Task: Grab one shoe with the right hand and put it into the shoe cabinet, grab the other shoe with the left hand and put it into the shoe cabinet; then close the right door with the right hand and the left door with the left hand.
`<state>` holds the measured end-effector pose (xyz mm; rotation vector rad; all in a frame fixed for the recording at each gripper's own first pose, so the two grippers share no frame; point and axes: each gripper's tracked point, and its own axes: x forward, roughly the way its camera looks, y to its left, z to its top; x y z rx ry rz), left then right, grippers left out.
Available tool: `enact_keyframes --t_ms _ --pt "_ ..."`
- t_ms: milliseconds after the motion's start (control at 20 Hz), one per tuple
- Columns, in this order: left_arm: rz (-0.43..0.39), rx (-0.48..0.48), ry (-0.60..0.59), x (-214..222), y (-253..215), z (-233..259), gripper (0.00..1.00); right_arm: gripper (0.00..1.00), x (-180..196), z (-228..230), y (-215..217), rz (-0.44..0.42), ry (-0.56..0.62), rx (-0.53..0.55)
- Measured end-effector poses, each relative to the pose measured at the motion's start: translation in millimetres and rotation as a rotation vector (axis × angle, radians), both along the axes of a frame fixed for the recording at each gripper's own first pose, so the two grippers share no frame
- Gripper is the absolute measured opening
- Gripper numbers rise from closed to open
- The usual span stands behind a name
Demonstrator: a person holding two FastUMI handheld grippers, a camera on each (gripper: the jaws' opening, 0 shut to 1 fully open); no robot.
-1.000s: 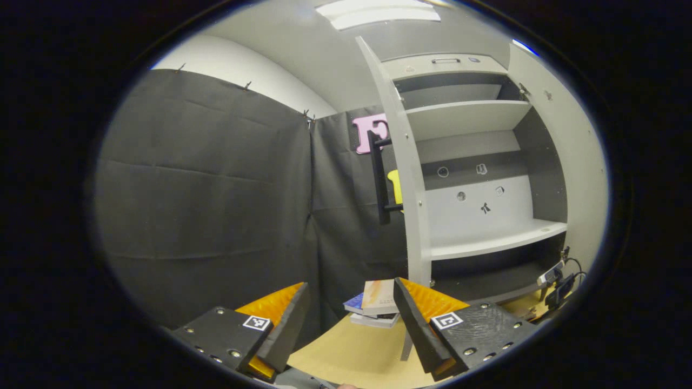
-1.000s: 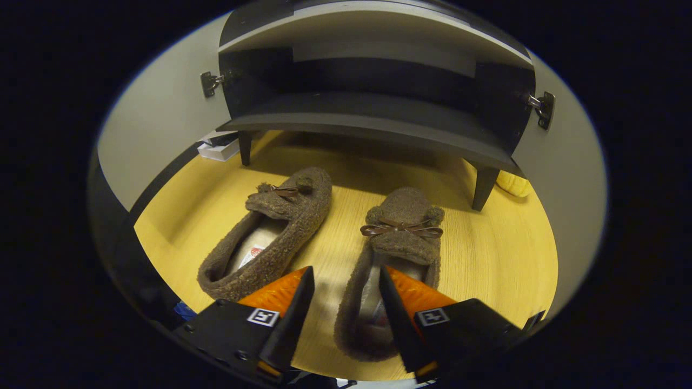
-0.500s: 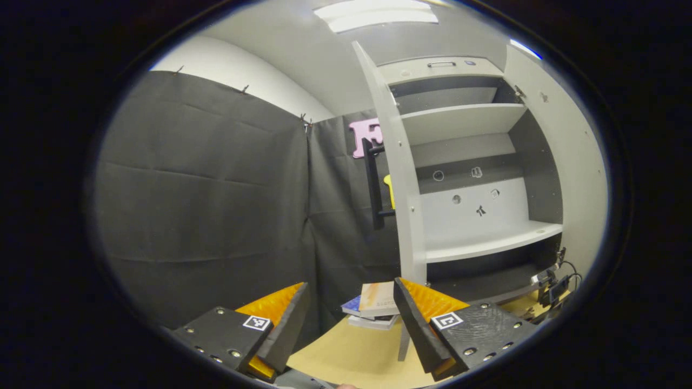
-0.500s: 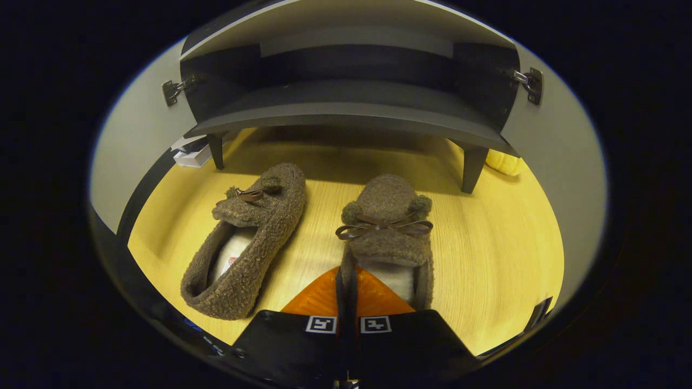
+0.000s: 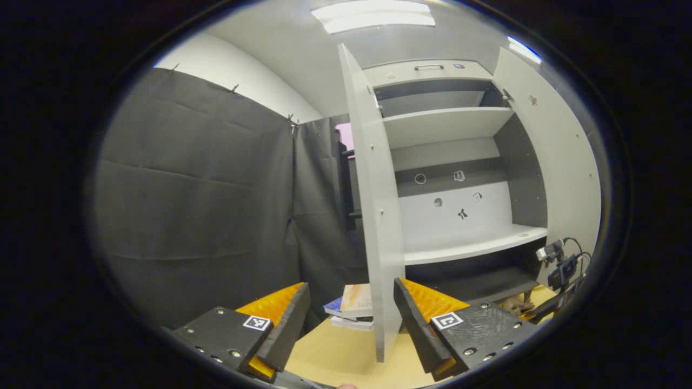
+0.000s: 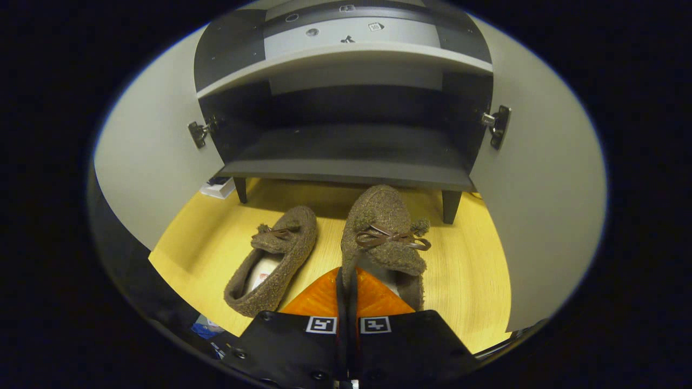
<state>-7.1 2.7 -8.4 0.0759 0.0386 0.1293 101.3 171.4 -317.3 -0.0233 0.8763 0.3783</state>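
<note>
no legible text, square coded markers on the gripper bodies, printed shoe insole label unreadable

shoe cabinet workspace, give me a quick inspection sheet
Surface: yellow wood floor.
Job's things: shoe cabinet with both doors open, bottom shelf bare; right shoe pinched at its side wall; left shoe on the floor.
Clutter: stack of books beside the left door.
Grippers: right hand-held gripper shut on the right shoe; left hand-held gripper open, holding nothing.
Cables: black leads by the cabinet.
Surroundings: black cloth wall.
</note>
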Motion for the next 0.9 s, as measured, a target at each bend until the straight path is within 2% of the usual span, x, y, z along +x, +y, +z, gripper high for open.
enact_keyframes --t_ms 250,300,350,400,500,550,600,650,900 --pt "-0.056 -0.002 -0.003 4.4 -23.8 -1.2 0.91 0.02 13.0 56.2 -10.5 0.002 -0.102 0.038" --pt "-0.068 -0.007 -0.001 5.9 -29.2 -2.8 0.99 0.02 15.4 66.6 -12.9 0.001 -0.119 0.042" --pt "-0.076 -0.01 0.0 7.5 -33.1 -3.1 0.99 0.02 19.2 77.3 -13.8 -0.001 -0.137 0.05" --pt "-0.086 -0.013 0.0 8.6 -37.9 -2.3 0.91 0.02 22.0 87.7 -14.1 -0.001 -0.155 0.059" --pt "-0.105 -0.016 -0.004 12.6 -44.7 -3.1 0.91 0.02 27.6 109.3 -12.3 0.005 -0.196 0.079" --pt "-0.116 -0.017 -0.006 14.7 -48.7 -3.2 0.99 0.01 31.3 120.1 -11.4 0.007 -0.216 0.089" --pt "-0.126 -0.017 -0.007 17.0 -53.0 -2.7 0.99 0.02 33.8 130.8 -10.1 0.011 -0.237 0.1" --pt "-0.135 -0.017 -0.008 19.2 -55.6 -2.6 0.91 0.02 37.0 141.6 -8.4 0.014 -0.262 0.109" --pt "-0.153 -0.023 -0.007 23.5 -60.1 -5.5 0.91 0.02 63.8 193.7 2.1 0.032 -0.379 0.133"
